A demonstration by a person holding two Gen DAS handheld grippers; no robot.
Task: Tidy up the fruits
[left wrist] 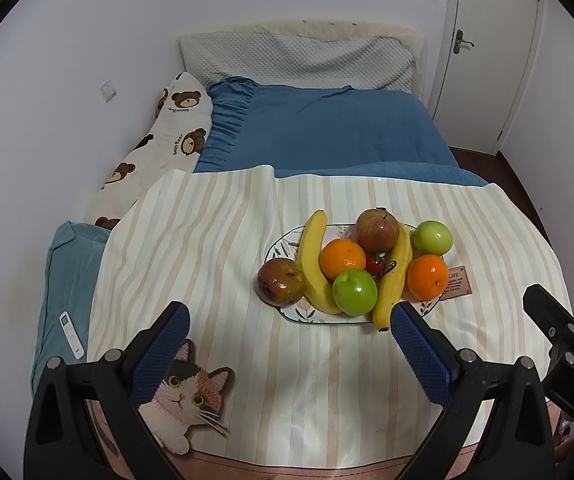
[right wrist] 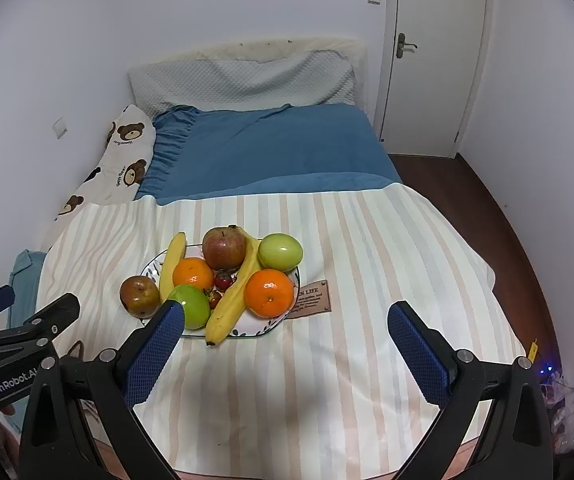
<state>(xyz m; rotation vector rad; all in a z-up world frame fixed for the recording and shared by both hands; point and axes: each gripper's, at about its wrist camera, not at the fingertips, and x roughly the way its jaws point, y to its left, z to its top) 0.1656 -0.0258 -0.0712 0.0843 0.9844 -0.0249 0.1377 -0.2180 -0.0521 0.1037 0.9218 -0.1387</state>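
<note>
Bed (right wrist: 271, 152) against white wall, striped cloth (right wrist: 327, 360) bearing fruit plate (right wrist: 149, 265); both grippers (left wrist: 289, 344) (right wrist: 285, 344) gaping, jaws empty.

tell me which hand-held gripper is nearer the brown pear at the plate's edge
Left. The brown pear lies just ahead between the left hand-held gripper and its open fingers, while the right hand-held gripper sits further right, the pear beyond its left finger.

Left gripper (left wrist: 289, 330): jaws spread wide, blue-padded fingers (left wrist: 161, 354) empty, held level and pointing toward the far side. Right gripper (right wrist: 285, 334): jaws likewise wide apart, nothing between the pads (right wrist: 419, 356). The two units sit side by side, near each other, not touching.
</note>
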